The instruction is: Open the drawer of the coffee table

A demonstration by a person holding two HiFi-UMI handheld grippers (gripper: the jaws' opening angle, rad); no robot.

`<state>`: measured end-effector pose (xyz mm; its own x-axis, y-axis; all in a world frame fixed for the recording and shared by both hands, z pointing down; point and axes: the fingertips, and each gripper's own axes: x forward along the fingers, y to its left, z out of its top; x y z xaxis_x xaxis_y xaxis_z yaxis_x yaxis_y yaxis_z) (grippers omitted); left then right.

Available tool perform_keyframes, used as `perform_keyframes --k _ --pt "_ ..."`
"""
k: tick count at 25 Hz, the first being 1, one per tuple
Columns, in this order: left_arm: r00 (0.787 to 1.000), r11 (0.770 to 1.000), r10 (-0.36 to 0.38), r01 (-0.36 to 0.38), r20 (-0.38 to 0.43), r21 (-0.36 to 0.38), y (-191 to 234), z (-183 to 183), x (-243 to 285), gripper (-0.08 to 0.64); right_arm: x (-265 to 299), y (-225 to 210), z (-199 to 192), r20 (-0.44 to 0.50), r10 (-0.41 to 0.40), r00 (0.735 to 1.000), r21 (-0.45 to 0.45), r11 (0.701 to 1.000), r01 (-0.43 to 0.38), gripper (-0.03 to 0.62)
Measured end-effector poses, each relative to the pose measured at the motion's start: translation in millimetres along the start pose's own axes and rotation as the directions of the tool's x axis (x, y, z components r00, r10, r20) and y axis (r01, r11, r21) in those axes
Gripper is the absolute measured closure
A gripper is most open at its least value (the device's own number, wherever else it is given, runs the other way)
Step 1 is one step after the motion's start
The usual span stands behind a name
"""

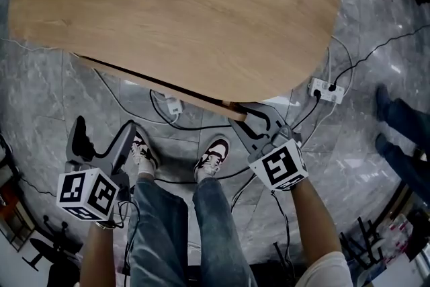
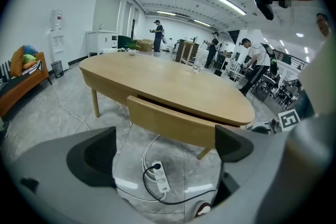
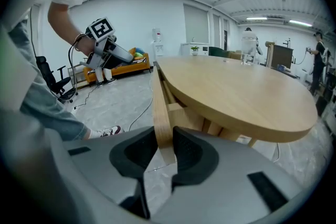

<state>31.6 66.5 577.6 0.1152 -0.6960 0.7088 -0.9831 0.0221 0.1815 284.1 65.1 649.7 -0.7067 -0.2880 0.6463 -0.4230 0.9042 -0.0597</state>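
Wood is what the drawer front (image 3: 160, 107) is made of. It is a thin, stiff board that will not bend or squash. It stands on edge right between the jaws of the right gripper (image 3: 165, 145). The two dark pads pinch its near end, one pad on each face.

Past those jaws, on their right side, sits the coffee table (image 3: 236, 97). Its big top hangs over the drawer. The drawer looks pulled out a little, with a dark gap behind the board.

I think it will slide easily if pulled straight. It may stick if tugged sideways from this one end. Smooth wood can slip, so the pinch should stay firm.

The left gripper (image 2: 165, 150) has its jaws spread wide with nothing between them. Only floor and a white power strip (image 2: 157, 176) show in the gap. The drawer is well beyond those jaws.
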Motion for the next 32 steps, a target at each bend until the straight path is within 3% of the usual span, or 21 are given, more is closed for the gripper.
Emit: perform_keyframes --k 12,27,32 --pt "1.0 1.0 0.021 -0.021 -0.007 -0.018 22 -8 -14 -0.016 -1 55 -12 -0.048 0.085 0.995 -0.015 0.996 -0.086 0.506" --pt "1.0 0.999 0.016 -0.017 -0.004 -0.028 35 -10 -24 -0.017 -8 58 -6 -0.1 0.097 0.99 -0.091 0.99 -0.106 0.517" --pt "1.0 0.999 0.027 -0.027 -0.002 -0.029 41 -11 -26 -0.017 -15 82 -2 -0.107 0.154 0.982 -0.103 0.981 -0.165 0.517"
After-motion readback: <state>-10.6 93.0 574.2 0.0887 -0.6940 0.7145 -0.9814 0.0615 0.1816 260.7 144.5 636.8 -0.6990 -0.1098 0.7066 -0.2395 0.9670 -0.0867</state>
